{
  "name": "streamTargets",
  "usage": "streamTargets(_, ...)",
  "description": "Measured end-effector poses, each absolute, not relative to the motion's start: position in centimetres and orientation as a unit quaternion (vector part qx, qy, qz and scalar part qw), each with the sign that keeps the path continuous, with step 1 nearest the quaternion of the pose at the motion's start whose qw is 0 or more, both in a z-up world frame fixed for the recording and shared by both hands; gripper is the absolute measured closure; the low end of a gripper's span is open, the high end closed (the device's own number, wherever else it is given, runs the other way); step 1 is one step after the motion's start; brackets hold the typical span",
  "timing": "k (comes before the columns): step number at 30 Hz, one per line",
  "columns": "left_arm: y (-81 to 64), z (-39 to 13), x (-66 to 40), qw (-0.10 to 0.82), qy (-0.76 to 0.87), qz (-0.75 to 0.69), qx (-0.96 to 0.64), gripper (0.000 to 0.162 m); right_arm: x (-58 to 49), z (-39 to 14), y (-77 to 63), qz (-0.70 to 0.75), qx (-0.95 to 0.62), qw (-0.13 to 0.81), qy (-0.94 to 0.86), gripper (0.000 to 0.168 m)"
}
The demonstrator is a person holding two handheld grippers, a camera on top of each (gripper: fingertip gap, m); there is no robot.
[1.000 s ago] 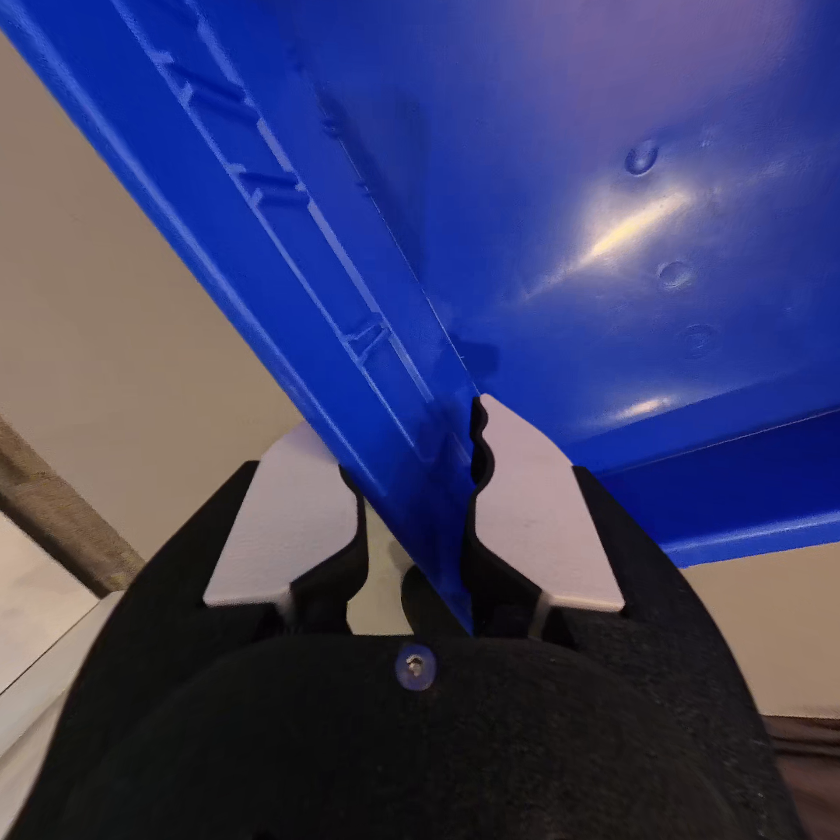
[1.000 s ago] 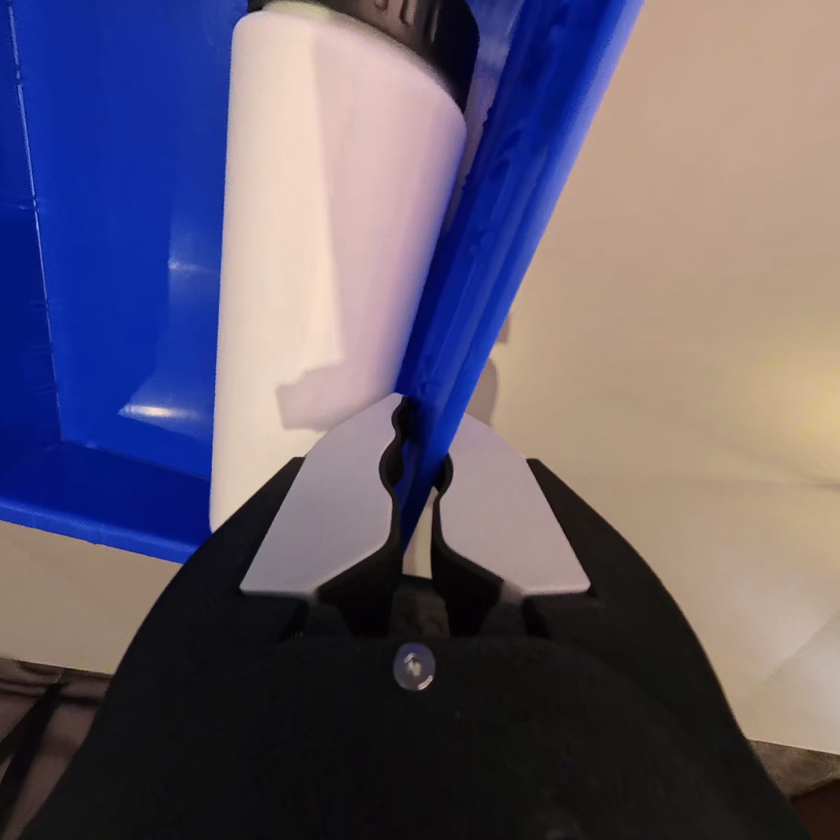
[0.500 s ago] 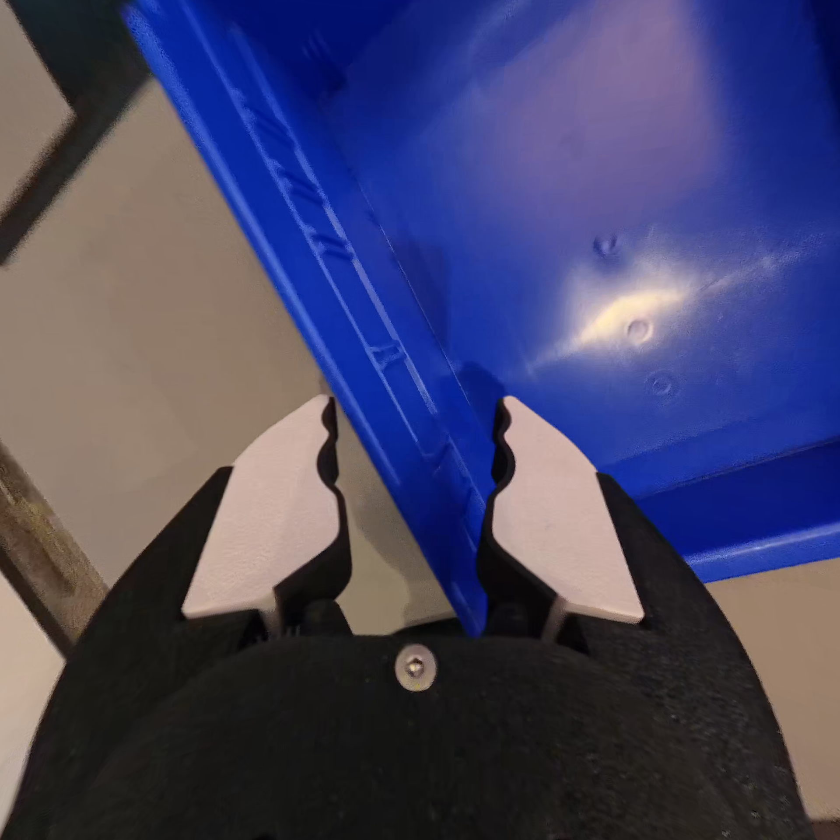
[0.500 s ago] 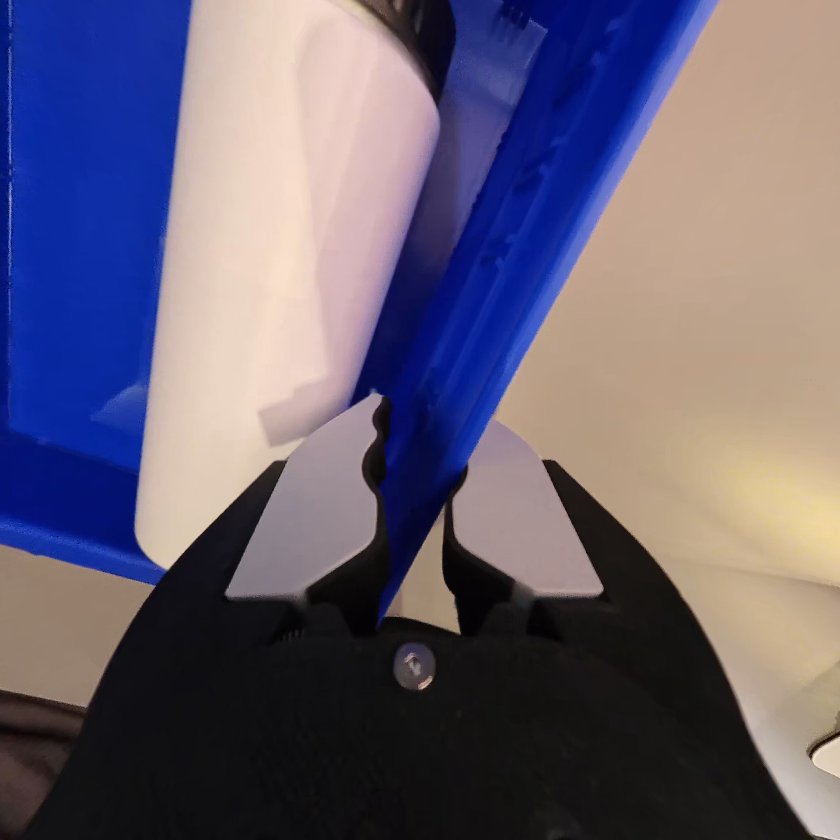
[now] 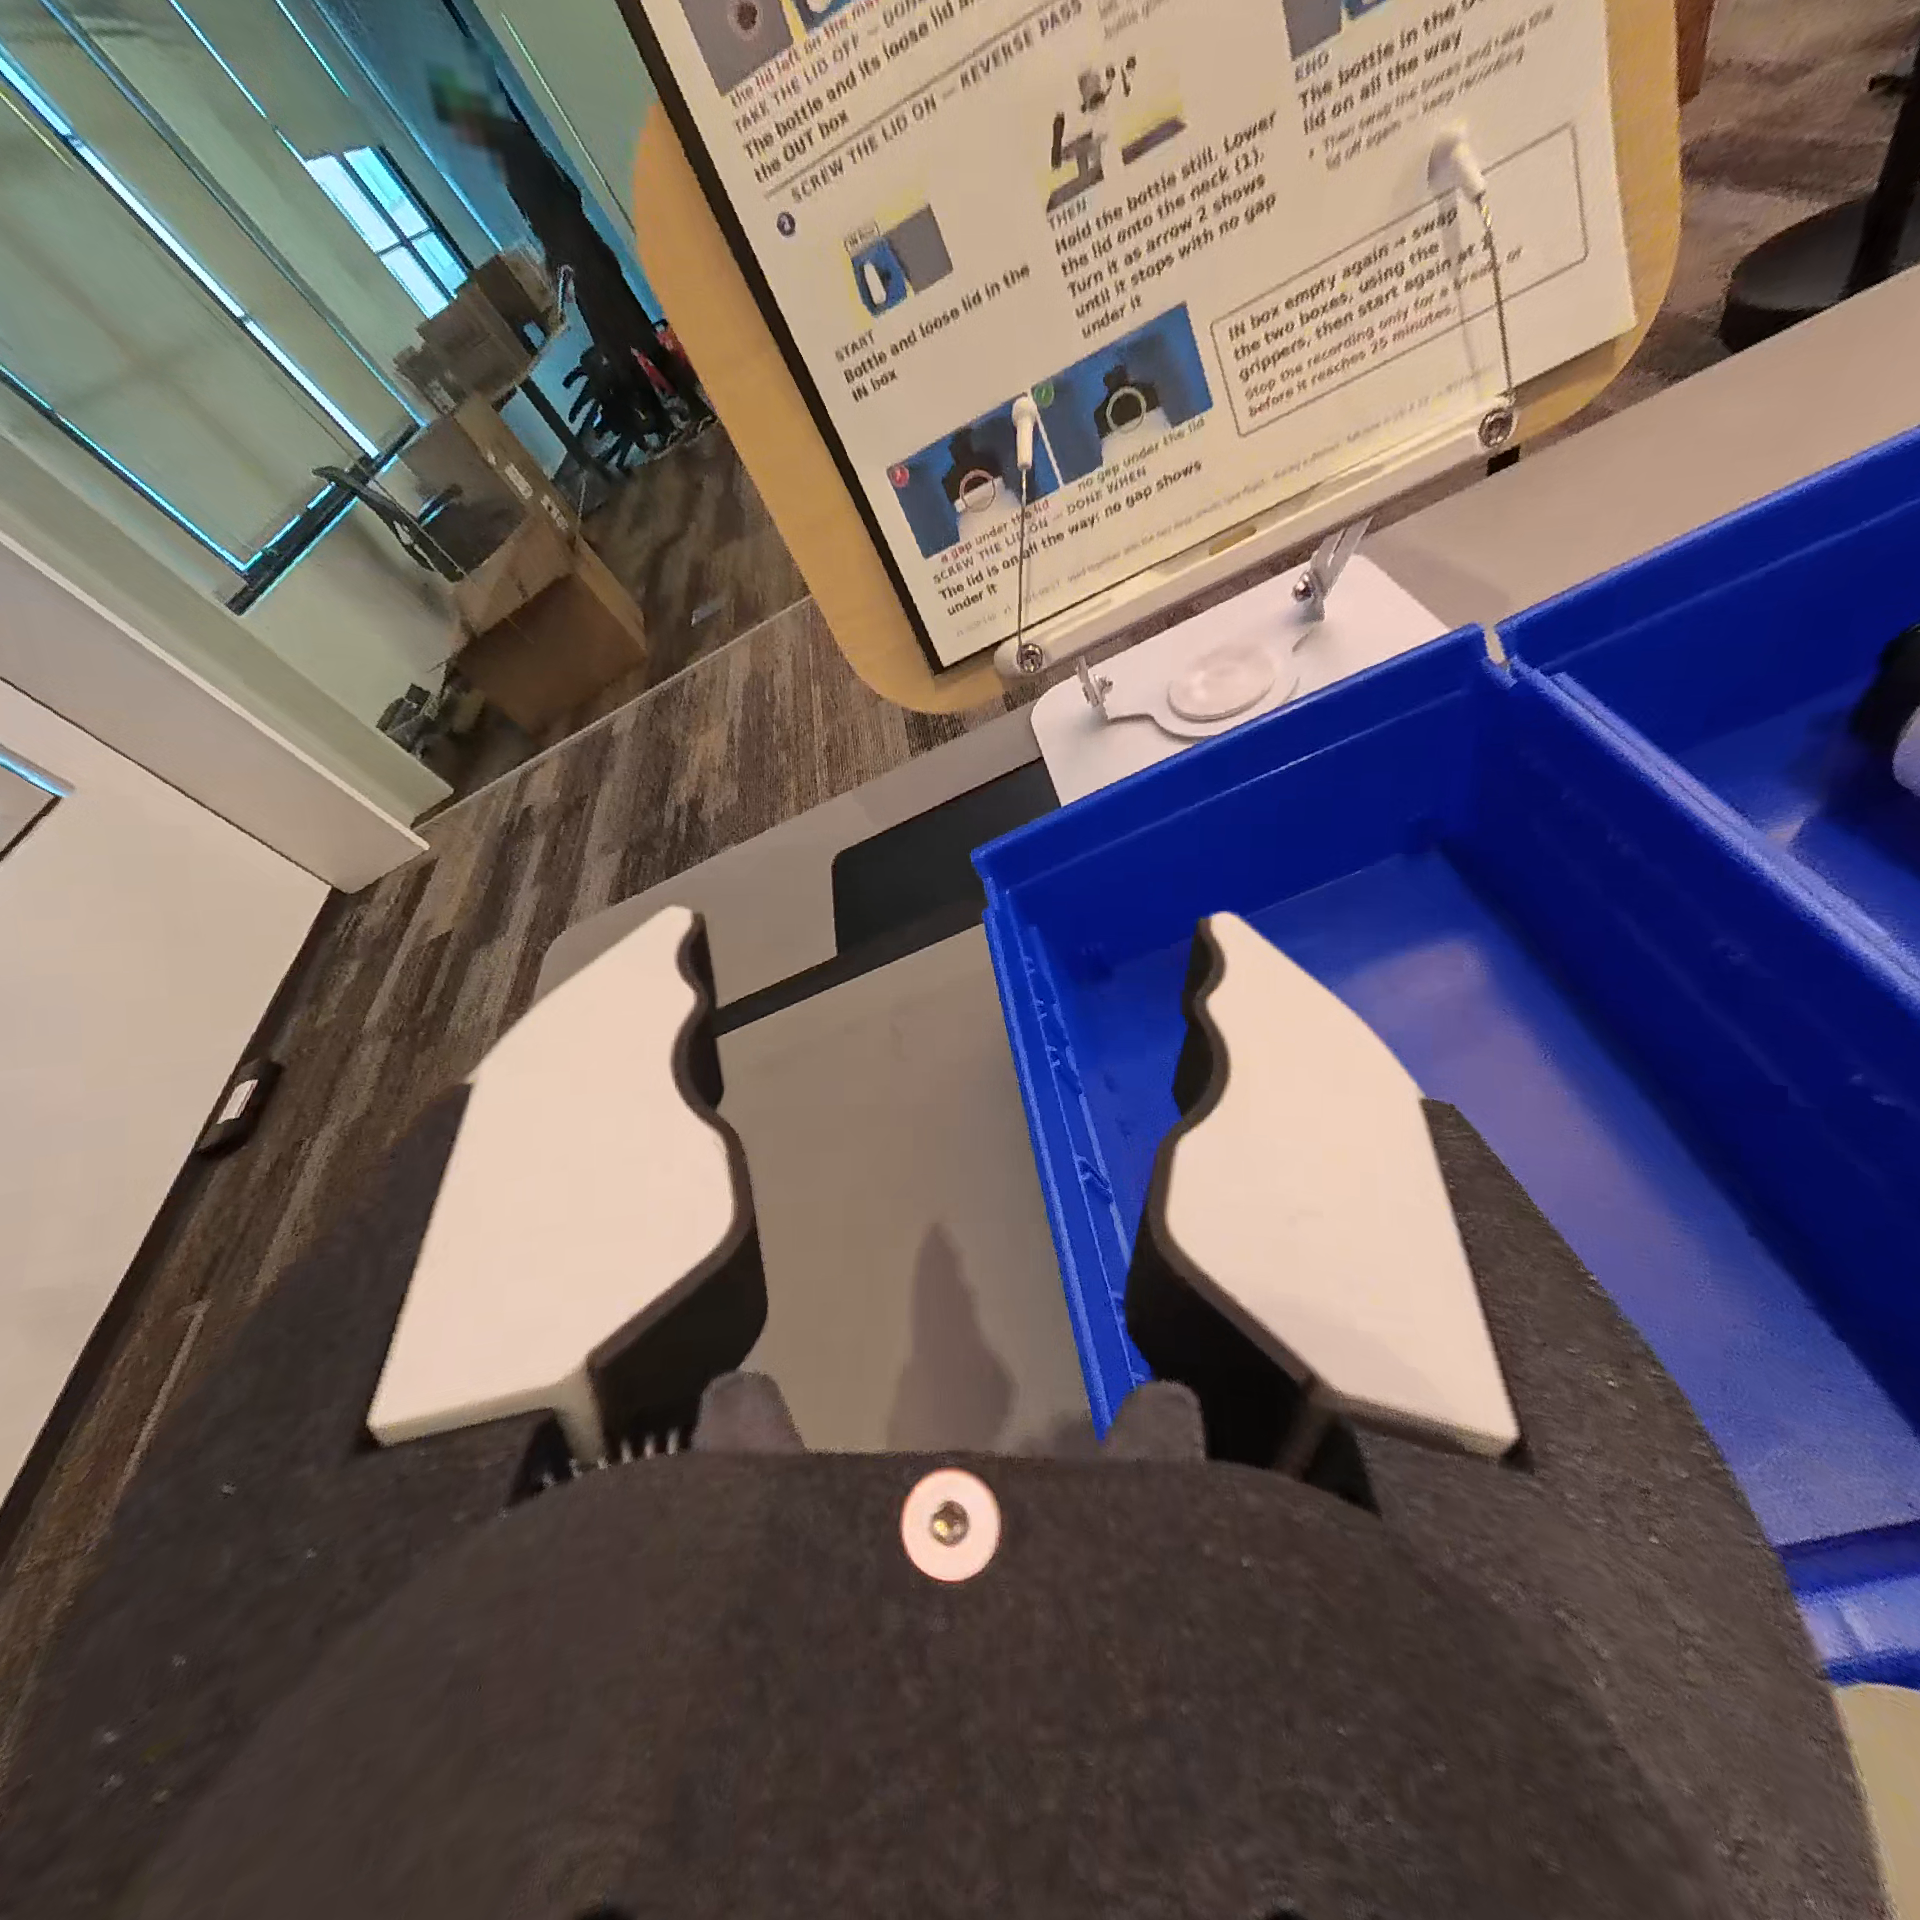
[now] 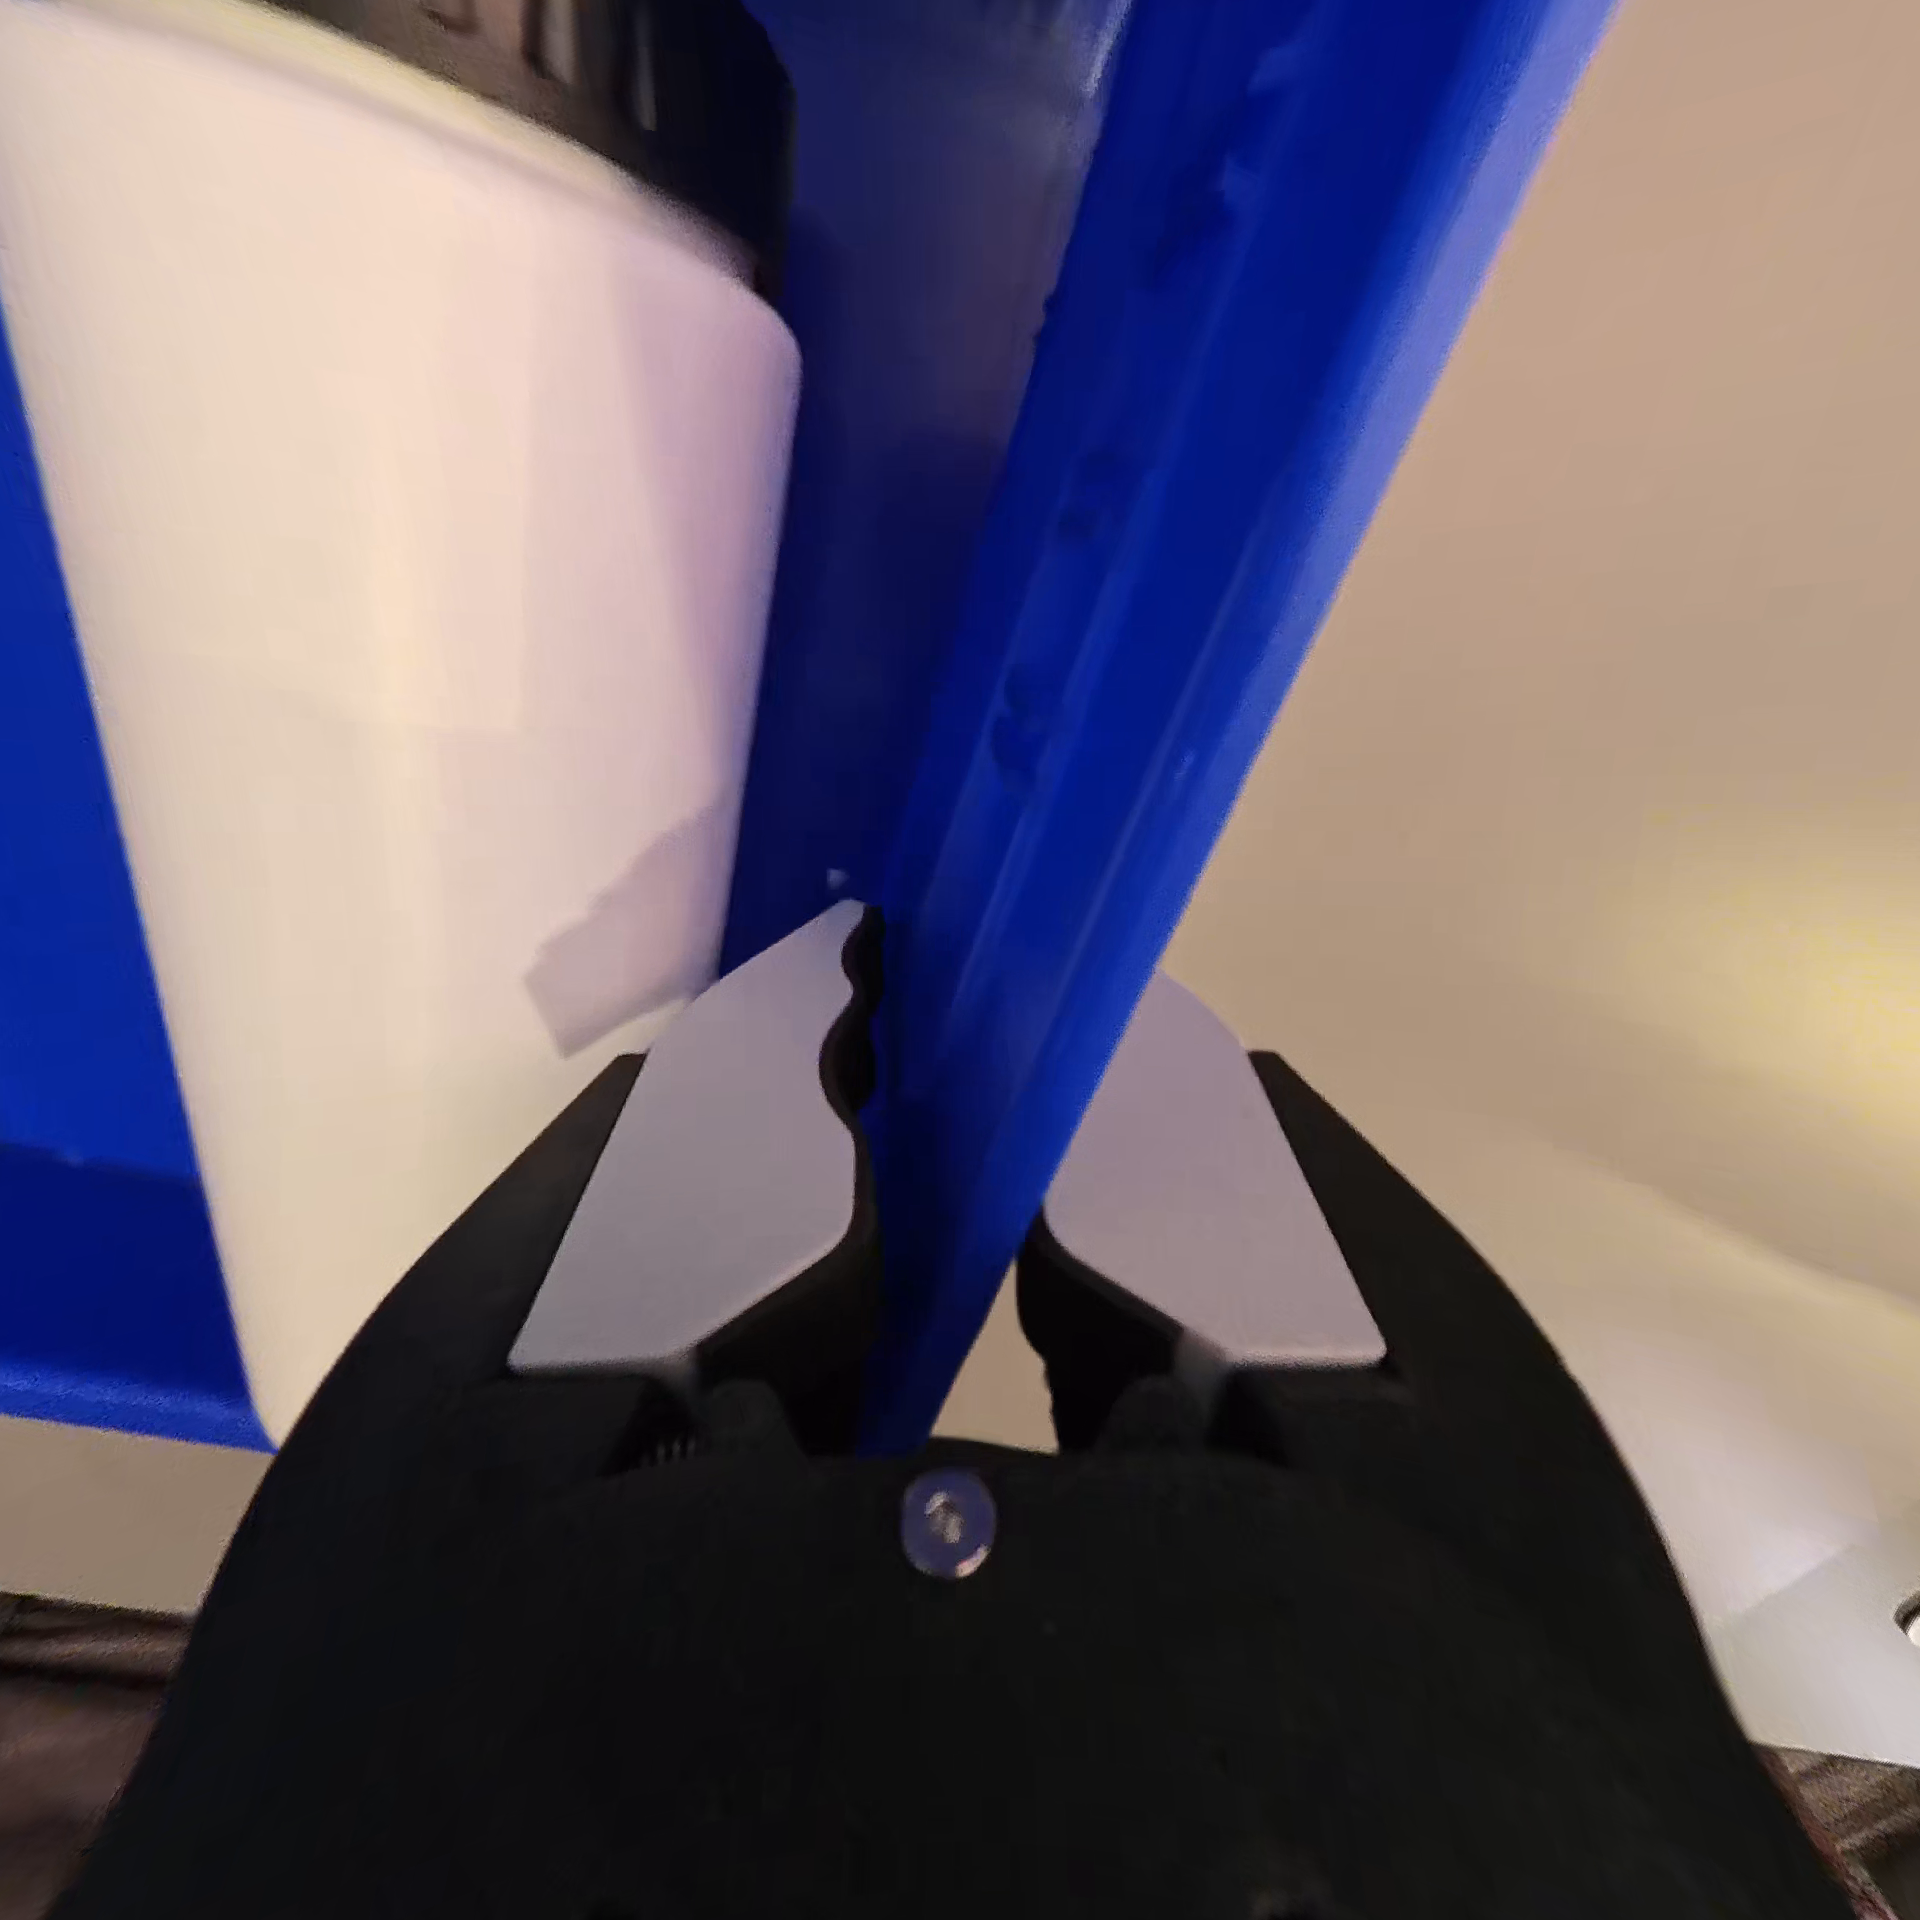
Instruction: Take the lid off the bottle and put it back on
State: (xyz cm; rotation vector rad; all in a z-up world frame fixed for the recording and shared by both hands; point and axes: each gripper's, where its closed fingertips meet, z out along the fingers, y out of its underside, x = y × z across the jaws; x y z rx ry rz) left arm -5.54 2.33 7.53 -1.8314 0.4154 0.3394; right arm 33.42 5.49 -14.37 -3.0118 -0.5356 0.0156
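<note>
A white bottle [image 6: 416, 623] with a black lid [image 6: 665, 114] on its far end lies inside a blue box [image 6: 1195, 520]. My right gripper [image 6: 997, 966] is shut on that box's right wall, one finger inside next to the bottle and one outside, partly hidden by the rim. My left gripper [image 5: 948, 925] is open and empty above the grey table [image 5: 914, 1143], just left of an empty blue box [image 5: 1226, 790]. The second blue box [image 5: 1714, 613] stands right of it, and a sliver of the bottle [image 5: 1910, 753] shows at the frame edge.
An instruction board [image 5: 1143, 260] on a white stand base [image 5: 1195, 717] stands behind the boxes. The table's left edge drops to a carpeted floor [image 5: 520, 831]. A black mat [image 5: 904, 894] lies left of the empty box.
My left gripper let go of the blue box wall, opened wide and pulled back and up. My right gripper stays on the other box's wall, jaws slightly wider; the bottle looms closer.
</note>
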Motion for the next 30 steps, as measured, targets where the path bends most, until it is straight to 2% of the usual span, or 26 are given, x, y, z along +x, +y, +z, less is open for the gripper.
streamTargets(3, 1.9, 8.4, -5.5, 0.592, 0.176, 0.138, -0.774, 0.074, 33.2, -14.5, 5.3, 0.021, -0.984, 0.006, -0.177, 0.146)
streamTargets(5, 1.6, 8.8, -5.7, 0.595, 0.175, 0.135, -0.773, 0.074, 32.7, -14.5, 5.1, 0.064, -0.984, -0.018, -0.166, 0.160)
streamTargets(17, -0.2, 10.3, -11.8, 0.558, 0.138, 0.086, -0.814, 0.070, 38.7, -13.5, 2.2, 0.072, -0.984, -0.057, -0.153, 0.162)
streamTargets(21, -1.4, 11.7, -16.4, 0.567, 0.092, 0.071, -0.816, 0.070, 39.1, -10.5, 1.7, 0.074, -0.987, -0.036, -0.137, 0.163)
streamTargets(30, -4.0, 11.3, -22.2, 0.541, 0.049, 0.058, -0.838, 0.071, 34.1, 0.7, 2.0, 0.019, -0.991, -0.018, -0.134, 0.163)
